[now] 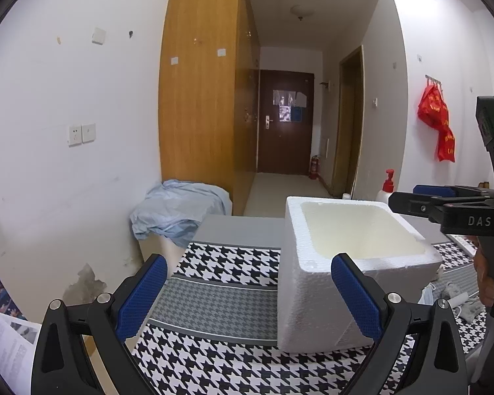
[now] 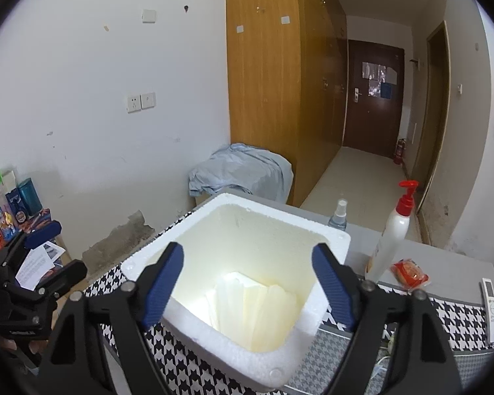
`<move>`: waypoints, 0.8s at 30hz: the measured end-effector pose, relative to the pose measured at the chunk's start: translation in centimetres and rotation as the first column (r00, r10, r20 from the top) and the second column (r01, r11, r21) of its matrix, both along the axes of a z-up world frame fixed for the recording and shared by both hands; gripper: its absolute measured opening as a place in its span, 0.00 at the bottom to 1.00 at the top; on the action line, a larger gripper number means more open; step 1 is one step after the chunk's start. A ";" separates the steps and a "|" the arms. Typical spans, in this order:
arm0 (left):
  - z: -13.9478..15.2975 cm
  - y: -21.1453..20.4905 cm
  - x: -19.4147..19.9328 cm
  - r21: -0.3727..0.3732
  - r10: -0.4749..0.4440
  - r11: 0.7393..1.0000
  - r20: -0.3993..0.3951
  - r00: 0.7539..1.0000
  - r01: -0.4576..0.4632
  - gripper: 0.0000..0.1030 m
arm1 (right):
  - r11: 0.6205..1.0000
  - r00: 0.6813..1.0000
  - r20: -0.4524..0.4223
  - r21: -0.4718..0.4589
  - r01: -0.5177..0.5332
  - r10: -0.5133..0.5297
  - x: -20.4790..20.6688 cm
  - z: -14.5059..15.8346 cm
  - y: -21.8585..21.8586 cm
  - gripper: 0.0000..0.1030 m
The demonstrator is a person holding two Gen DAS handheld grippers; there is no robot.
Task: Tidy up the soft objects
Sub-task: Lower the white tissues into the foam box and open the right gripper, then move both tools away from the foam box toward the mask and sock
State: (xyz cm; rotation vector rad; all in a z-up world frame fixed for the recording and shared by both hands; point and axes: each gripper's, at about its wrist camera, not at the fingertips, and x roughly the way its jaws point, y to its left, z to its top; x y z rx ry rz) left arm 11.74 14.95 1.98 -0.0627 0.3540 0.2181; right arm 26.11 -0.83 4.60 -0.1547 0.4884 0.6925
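The left gripper had its ribbed blue fingers spread wide with nothing between them, only the houndstooth cloth beneath; its right-hand pad stood in front of the near wall of the white foam box, and whether it touched that wall could not be told. The right gripper hung over the mouth of the foam box, its blue fingers also parted wide and empty.

From the left in the right wrist view: a cluster of bright cartons and bottles against the scuffed white wall, printed paper sheets, then the crumpled pale-blue fabric draped over a low stand beside the wooden wardrobe. The box was thick-walled, square and pebbly in grain, with a smooth cream interior. On its floor lay a soft white pleated object, lying flat. Right of the box stood a small clear spray bottle, a glossy white pump bottle with a red head, a crinkled red packet, and a slim white remote on the checked cloth.
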 end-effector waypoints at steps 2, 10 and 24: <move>0.1 -0.3 -0.1 0.003 -0.001 1.000 0.002 1.000 0.001 0.97 | 1.000 1.000 0.005 0.000 -0.007 0.007 -0.3 0.0 -0.2 0.88; 0.6 -1.7 -0.3 0.017 -0.003 1.000 0.005 1.000 0.003 0.98 | 1.000 0.999 0.031 0.012 -0.010 0.009 -1.3 0.3 -1.7 0.93; 1.3 -3.9 -1.1 0.032 -0.021 0.999 0.016 1.000 0.020 0.99 | 0.999 0.998 0.061 0.025 -0.026 0.024 -3.3 0.1 -3.5 0.95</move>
